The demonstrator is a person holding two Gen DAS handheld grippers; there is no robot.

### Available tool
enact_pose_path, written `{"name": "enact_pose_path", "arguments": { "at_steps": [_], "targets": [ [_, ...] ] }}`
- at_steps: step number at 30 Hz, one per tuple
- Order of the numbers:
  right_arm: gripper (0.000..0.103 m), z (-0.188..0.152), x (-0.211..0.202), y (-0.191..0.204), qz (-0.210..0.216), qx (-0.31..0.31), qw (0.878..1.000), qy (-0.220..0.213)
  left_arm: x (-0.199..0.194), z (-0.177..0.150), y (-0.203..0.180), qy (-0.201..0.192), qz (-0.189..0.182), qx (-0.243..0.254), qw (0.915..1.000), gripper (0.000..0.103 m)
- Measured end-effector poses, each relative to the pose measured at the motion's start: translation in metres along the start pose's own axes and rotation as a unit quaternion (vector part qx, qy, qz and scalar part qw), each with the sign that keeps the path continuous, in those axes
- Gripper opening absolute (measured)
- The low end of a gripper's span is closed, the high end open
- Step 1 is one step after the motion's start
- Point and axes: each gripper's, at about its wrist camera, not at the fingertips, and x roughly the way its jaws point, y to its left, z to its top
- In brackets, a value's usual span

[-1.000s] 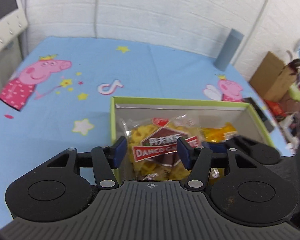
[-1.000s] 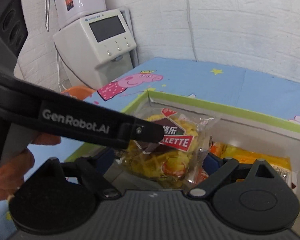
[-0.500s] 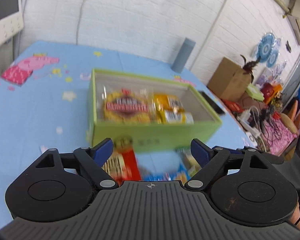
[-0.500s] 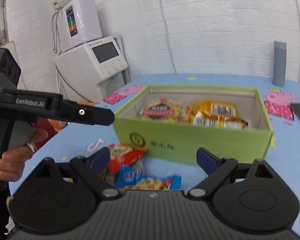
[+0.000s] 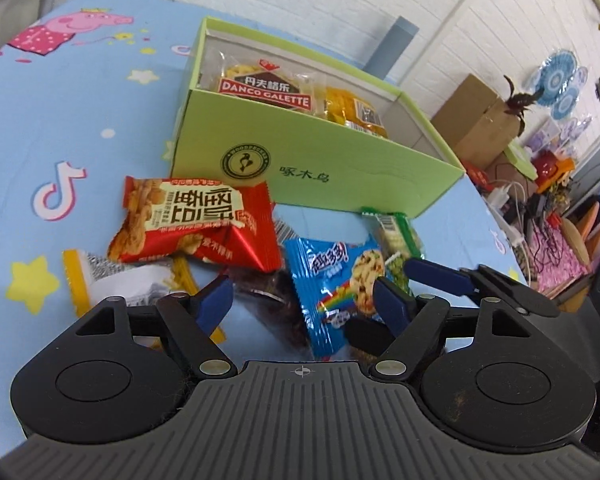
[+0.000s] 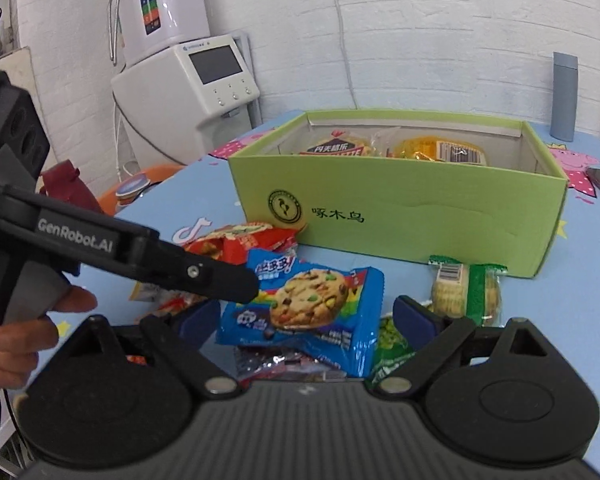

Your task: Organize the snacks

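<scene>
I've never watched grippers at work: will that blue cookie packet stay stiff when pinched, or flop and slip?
The blue cookie packet will probably crinkle and flop at its ends: it's thin, glossy film with loose crimped edges. That shine suggests it may slip between the pads. The printed cookie hints at a brittle biscuit inside, so a hard squeeze could crack it. It looks light for its size.

Your backdrop is a white-painted brick wall [image 6: 440, 32] with a thin cable running down it. The table wears a blue cartoon-print cloth [image 5: 60, 120]. To your left stands a white machine with a grey screen [image 6: 204, 80], a white dispenser [image 6: 164, 4] on top. A grey cylinder [image 6: 564, 96] sits at the wall. On the right, note a cardboard box [image 5: 480, 120] and blue paper fans [image 5: 556, 80].
</scene>
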Motion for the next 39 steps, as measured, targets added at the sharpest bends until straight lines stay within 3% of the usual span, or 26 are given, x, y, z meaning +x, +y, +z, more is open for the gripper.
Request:
{"name": "enact_pose_path", "arguments": {
  "at_steps": [2, 3, 7, 12, 15, 17, 21, 25, 28, 32, 33, 36, 39],
  "targets": [
    [0.094, 0.004, 0.019, -0.004, 0.011, 0.004, 1.0, 0.018, 0.008, 0.002, -0.001, 0.009, -0.003, 0.002, 1.0, 0.059],
    [0.094, 0.004, 0.025, -0.005, 0.016, 0.006, 1.0, 0.025, 0.012, 0.001, -0.001, 0.019, -0.003, 0.0, 0.9998, 0.043],
    [0.094, -0.001, 0.011, 0.011, 0.019, -0.017, 1.0, 0.017, 0.008, -0.009, -0.001, 0.029, -0.025, -0.012, 0.9992, 0.024],
    [0.094, -0.014, -0.028, 0.032, 0.008, -0.01, 1.0, -0.003, -0.004, -0.028, -0.019, 0.039, -0.04, -0.018, 0.9983, 0.022],
    [0.094, -0.023, -0.049, 0.037, -0.003, 0.005, 1.0, -0.009, -0.01, -0.039, -0.034, 0.054, -0.087, -0.026, 0.9944, 0.019],
    [0.094, -0.027, -0.064, 0.04, 0.004, 0.02, 1.0, -0.013, -0.015, -0.046, -0.045, 0.056, -0.098, -0.021, 0.9934, 0.02],
    [0.094, -0.049, -0.099, 0.05, -0.026, 0.018, 0.999, -0.018, -0.018, -0.068, -0.066, 0.081, -0.124, -0.011, 0.9889, 0.02],
    [0.094, -0.076, -0.117, 0.048, -0.044, 0.046, 0.998, -0.007, -0.008, -0.093, -0.08, 0.102, -0.123, 0.004, 0.9871, 0.023],
    [0.094, -0.093, -0.112, 0.039, -0.044, 0.076, 0.996, 0.007, 0.001, -0.104, -0.082, 0.104, -0.092, 0.021, 0.9901, 0.032],
    [0.094, -0.094, -0.098, 0.031, -0.036, 0.091, 0.995, 0.007, 0.006, -0.095, -0.077, 0.089, -0.074, 0.035, 0.9926, 0.034],
    [0.094, -0.094, -0.095, 0.03, -0.033, 0.091, 0.995, 0.008, 0.006, -0.092, -0.076, 0.085, -0.062, 0.041, 0.9936, 0.038],
    [0.094, -0.098, -0.099, 0.032, -0.044, 0.076, 0.996, 0.004, -0.006, -0.09, -0.069, 0.061, -0.053, 0.041, 0.9959, 0.066],
    [0.094, -0.106, -0.114, 0.029, -0.061, 0.077, 0.995, -0.008, -0.017, -0.096, -0.062, 0.047, -0.053, 0.04, 0.9967, 0.07]
  ]
}}
